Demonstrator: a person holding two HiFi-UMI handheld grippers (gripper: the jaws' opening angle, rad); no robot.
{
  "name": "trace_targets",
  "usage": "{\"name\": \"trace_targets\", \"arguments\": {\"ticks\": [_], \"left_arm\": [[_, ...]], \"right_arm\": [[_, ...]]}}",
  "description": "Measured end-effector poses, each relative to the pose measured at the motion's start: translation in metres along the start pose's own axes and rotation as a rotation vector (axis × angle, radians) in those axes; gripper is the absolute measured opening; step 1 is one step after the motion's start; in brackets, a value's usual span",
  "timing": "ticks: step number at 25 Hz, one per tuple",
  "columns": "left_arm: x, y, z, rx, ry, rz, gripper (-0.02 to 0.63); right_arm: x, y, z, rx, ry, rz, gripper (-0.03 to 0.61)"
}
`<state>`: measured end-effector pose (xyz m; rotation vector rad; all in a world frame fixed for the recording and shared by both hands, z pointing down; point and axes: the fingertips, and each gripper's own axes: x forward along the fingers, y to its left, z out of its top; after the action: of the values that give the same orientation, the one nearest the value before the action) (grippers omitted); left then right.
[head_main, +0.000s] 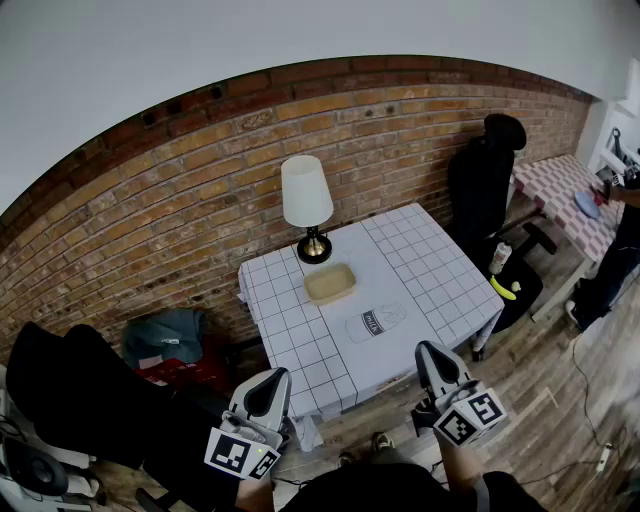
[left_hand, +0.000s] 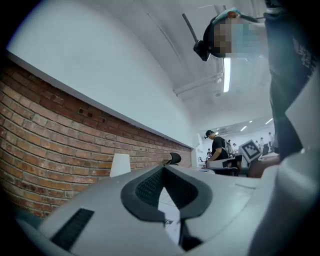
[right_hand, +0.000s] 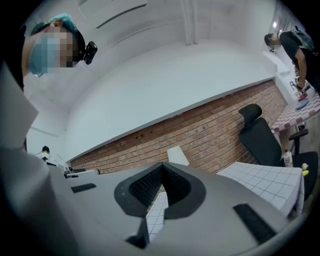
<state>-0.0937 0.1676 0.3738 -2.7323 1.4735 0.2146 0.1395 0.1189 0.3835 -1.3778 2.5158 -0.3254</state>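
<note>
Grey plastic, black pads: left gripper and right gripper, each with jaws pressed together on nothing, held off the near edge of the table, apart from it. On the table: clear bottle lying flat, wooden tray just beyond, lamp at the far edge. Nothing touched or lifted.

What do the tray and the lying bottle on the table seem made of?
Tray: probably wood or bamboo, matt; it is tan, opaque, with a raised rim. Bottle: apparently clear plastic, slightly glossy; the checked cloth shows through it around a label.
</note>
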Motion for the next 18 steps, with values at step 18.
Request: {"name": "trace_targets", "arguments": {"ticks": [18], "left_arm": [[0.03, 0.024, -0.011, -0.033, 0.019, 0.003, 0.009]], "right_arm": [[0.034, -0.02, -0.002, 0.07, -0.019, 0.005, 0.005]]}}
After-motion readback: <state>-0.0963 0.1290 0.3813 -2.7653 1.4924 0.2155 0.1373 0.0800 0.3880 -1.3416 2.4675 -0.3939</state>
